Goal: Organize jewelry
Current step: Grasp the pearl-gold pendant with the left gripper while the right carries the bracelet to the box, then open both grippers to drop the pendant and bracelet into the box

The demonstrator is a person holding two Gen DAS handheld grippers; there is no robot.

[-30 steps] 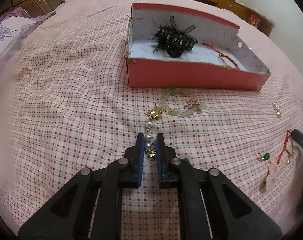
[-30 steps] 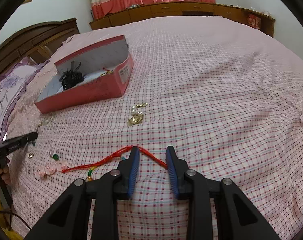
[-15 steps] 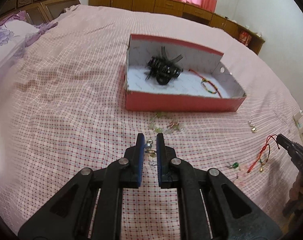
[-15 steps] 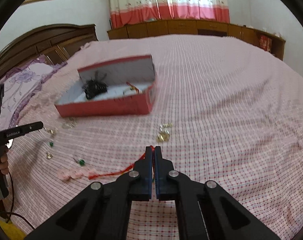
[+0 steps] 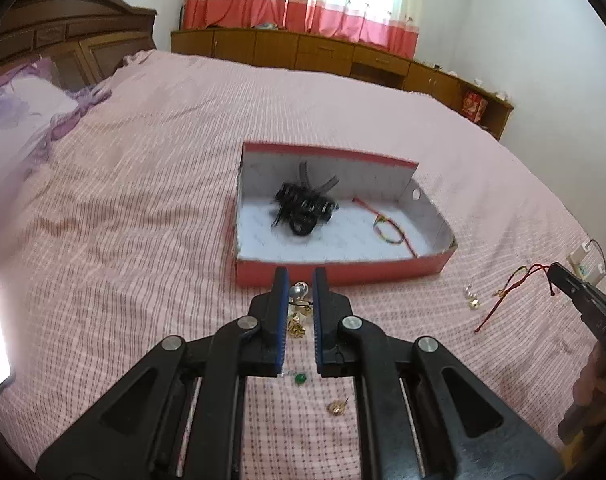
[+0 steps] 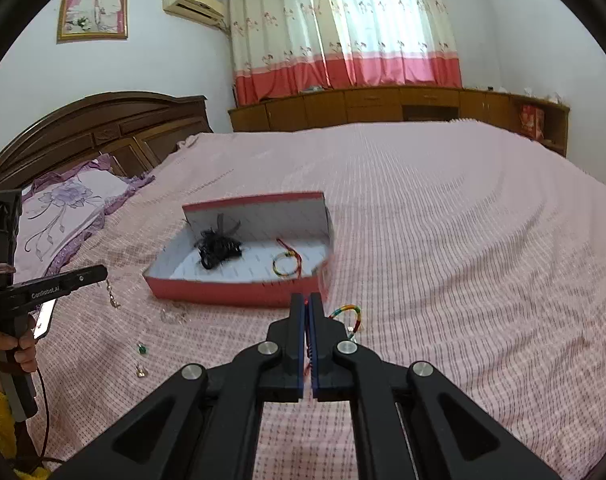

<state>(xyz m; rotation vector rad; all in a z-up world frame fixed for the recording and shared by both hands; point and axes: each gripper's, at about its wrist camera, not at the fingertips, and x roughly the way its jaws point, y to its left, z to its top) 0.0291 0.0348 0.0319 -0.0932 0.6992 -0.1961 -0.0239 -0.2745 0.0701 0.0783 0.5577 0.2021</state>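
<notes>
right tool [image 6: 307, 300] clamps red cord [image 6: 310, 354] | red box [image 6: 239, 294] beyond

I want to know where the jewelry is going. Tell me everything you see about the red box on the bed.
The red box is a shallow open cardboard tray, red outside and white inside, lying flat on the pink checked bedspread. Its far wall stands taller than the others. Inside lie a black hair clip and a multicolored string bracelet. No gripper touches it.

The bed [image 6: 463, 208] lies open at right of the frame, while the box [image 6: 239, 292] at centre and loose trinkets [image 6: 142, 348] at lower left block passage.
</notes>
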